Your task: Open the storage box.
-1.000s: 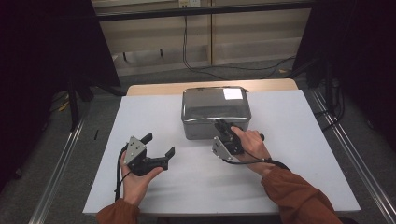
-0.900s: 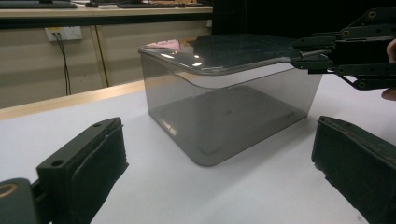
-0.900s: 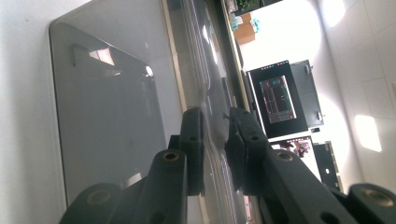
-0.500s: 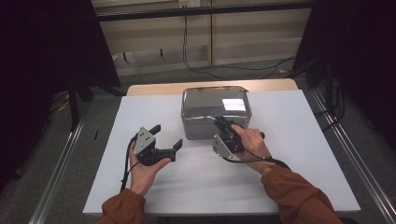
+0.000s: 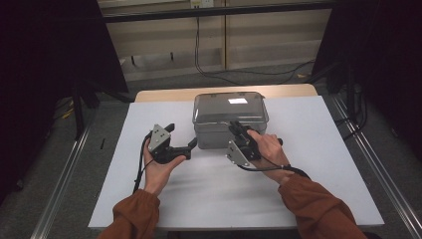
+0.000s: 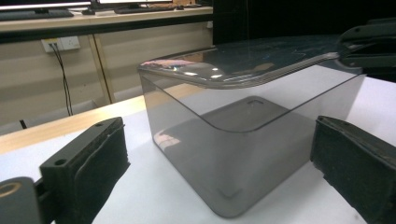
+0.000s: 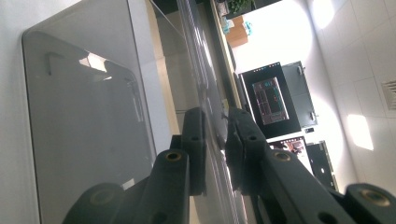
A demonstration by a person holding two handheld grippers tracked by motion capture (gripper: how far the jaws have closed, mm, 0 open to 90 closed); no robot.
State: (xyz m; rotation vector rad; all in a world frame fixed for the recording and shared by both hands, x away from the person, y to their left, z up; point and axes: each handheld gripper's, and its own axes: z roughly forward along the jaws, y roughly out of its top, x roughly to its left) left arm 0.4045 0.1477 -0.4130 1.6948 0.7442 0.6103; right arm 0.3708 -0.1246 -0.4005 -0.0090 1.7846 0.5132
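Left gripper (image 5: 181, 142): fingers spread wide, aimed at the box's near-left corner (not touching). Smoky translucent rectangular plastic box (image 5: 219, 130) with clear lid (image 5: 229, 105) sits mid-back on the white surface (image 5: 308, 164). Right gripper (image 5: 238, 130): fingers pinching the lid's front edge.

boxes: 1 (image 5: 230, 117) | lids: 1 (image 6: 243, 60) | tongs: 2 | tables: 1 (image 5: 323, 164)

Smoky translucent plastic box (image 5: 229, 124), glossy and smooth, its lid (image 6: 243, 60) catching reflections; matt white tabletop (image 5: 318, 164) beneath, bare wood strip (image 5: 164, 94) along the far edge.
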